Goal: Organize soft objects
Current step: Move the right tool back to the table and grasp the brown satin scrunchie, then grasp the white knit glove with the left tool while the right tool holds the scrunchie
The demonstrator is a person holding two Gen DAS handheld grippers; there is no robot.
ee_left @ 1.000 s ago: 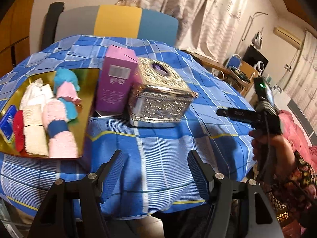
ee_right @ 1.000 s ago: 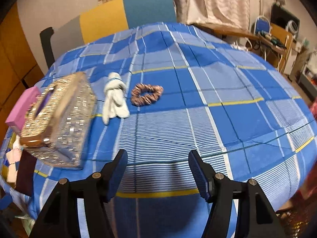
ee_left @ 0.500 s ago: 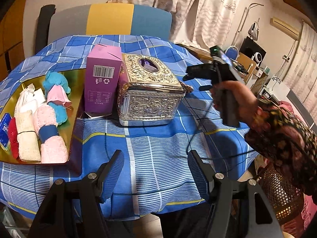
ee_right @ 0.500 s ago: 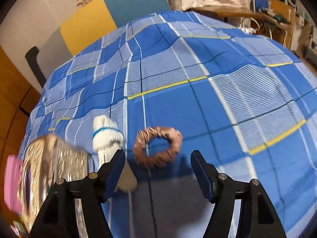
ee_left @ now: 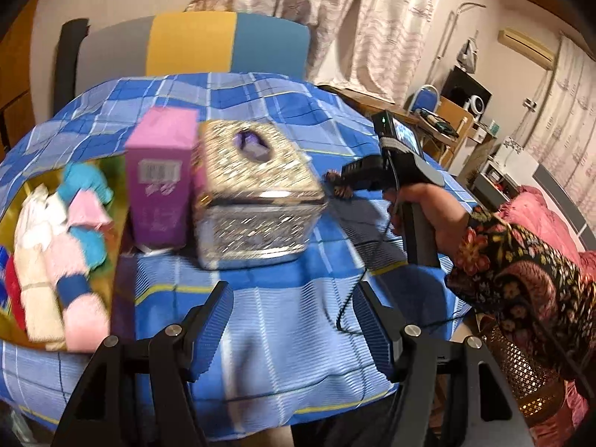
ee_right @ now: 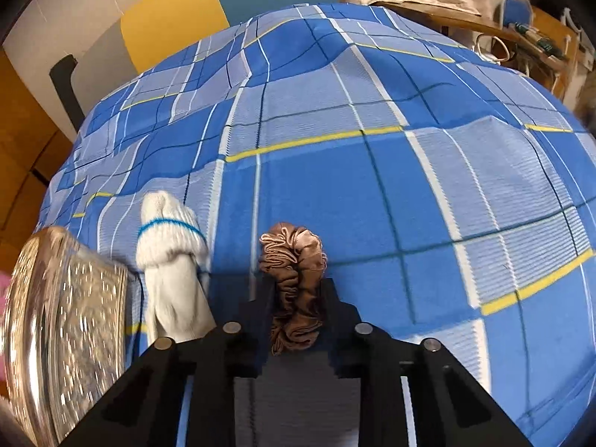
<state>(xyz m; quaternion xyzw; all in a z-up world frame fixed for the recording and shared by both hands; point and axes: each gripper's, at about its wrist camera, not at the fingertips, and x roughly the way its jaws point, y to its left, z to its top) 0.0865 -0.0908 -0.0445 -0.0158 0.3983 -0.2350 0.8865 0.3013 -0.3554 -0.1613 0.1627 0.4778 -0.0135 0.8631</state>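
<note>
The right gripper (ee_right: pixel 296 294) has just closed, pinching the brown scrunchie (ee_right: pixel 294 260) against the desk (ee_right: pixel 372 186). A white sock (ee_right: pixel 171 257) lies just left. The left gripper (ee_left: pixel 294 320) hangs spread and empty.

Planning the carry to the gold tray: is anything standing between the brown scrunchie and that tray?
Yes. The glittery silver tissue box and the pink carton stand between the brown satin scrunchie and the gold tray.

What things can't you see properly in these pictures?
- Left wrist view: the writing on the pink box is blurred.
- Left wrist view: the rolled towels run off the left edge.
- Left wrist view: the brown scrunchie is mostly hidden behind the right gripper.
- Right wrist view: the white sock's lower end is hidden behind the gripper.
- Right wrist view: the silver tissue box is cut off and blurred.
</note>
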